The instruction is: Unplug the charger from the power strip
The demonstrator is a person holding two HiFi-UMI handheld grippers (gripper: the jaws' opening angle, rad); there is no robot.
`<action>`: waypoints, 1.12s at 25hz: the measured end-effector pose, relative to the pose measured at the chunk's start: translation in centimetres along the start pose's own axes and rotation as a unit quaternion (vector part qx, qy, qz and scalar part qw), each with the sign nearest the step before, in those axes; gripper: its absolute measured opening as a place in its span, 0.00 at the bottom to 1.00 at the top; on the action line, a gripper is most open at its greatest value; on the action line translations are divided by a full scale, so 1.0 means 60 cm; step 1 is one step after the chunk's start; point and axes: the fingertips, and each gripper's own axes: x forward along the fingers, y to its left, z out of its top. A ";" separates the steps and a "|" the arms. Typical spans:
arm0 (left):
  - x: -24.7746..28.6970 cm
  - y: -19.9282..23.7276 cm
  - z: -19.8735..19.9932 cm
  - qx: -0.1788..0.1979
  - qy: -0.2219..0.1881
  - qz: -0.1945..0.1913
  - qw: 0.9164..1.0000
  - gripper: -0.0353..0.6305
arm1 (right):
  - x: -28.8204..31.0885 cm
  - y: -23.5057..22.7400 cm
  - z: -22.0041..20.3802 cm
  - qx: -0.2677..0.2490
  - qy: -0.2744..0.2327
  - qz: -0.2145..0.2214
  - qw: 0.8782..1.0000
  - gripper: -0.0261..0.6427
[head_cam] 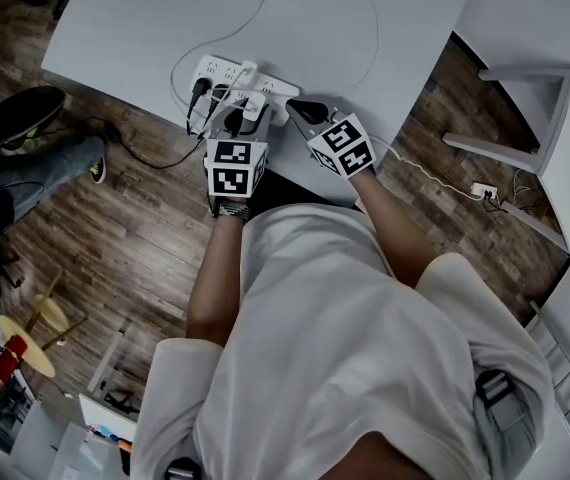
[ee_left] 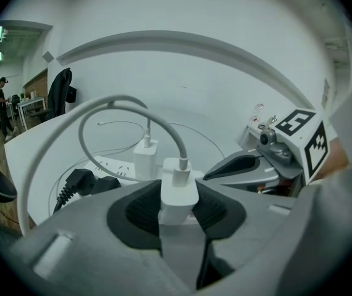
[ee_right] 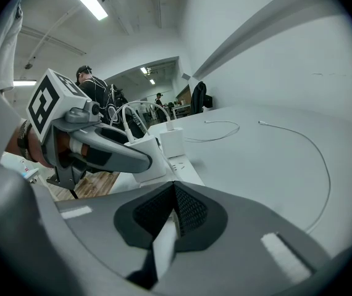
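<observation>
A white power strip (head_cam: pixel 248 80) lies near the front edge of the white table (head_cam: pixel 145 38). My left gripper (head_cam: pixel 236 120) is shut on a white charger (ee_left: pixel 179 187), whose white cable (ee_left: pixel 102 106) loops up and to the left. The charger's foot is hidden behind the pads, so I cannot tell if it still sits in the strip (ee_left: pixel 109 164). A second white charger (ee_left: pixel 145 158) stands plugged in just behind it. My right gripper (head_cam: pixel 303 110) is shut, pads (ee_right: pixel 191 211) together, its tip at the near end of the strip (ee_right: pixel 179 164).
Two black plugs (ee_left: pixel 82 181) sit in the strip's left part, their black cord (head_cam: pixel 150 156) hanging over the table edge. Thin white cables (head_cam: pixel 255 8) trail across the tabletop. A seated person's legs (head_cam: pixel 35 158) are at left; a white shelf (head_cam: pixel 540 98) stands at right.
</observation>
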 end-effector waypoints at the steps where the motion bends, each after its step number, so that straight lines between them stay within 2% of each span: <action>1: 0.000 -0.001 0.000 0.005 0.001 0.000 1.000 0.27 | 0.000 0.000 0.000 0.000 0.000 0.000 1.000 0.04; 7: 0.001 -0.004 0.000 0.074 0.013 0.020 0.997 0.27 | 0.001 -0.001 0.002 0.001 0.000 0.002 1.000 0.04; 9: 0.002 -0.006 0.000 0.085 0.018 0.026 0.996 0.27 | 0.000 -0.001 0.002 0.003 0.000 0.003 1.000 0.04; 14: 0.003 -0.005 -0.001 0.072 0.016 0.024 0.997 0.27 | 0.000 -0.002 0.001 0.004 0.000 0.003 1.000 0.04; 22: -0.003 -0.001 0.000 0.012 -0.006 -0.004 1.000 0.27 | 0.000 -0.001 0.000 0.004 0.001 0.004 1.000 0.04; 25: -0.001 -0.001 0.000 0.015 -0.007 -0.006 1.000 0.27 | 0.000 -0.002 -0.001 0.005 0.001 0.004 1.000 0.04; 28: 0.000 -0.002 -0.001 0.042 -0.001 0.002 0.999 0.27 | 0.000 -0.002 0.000 0.007 0.001 0.005 1.000 0.04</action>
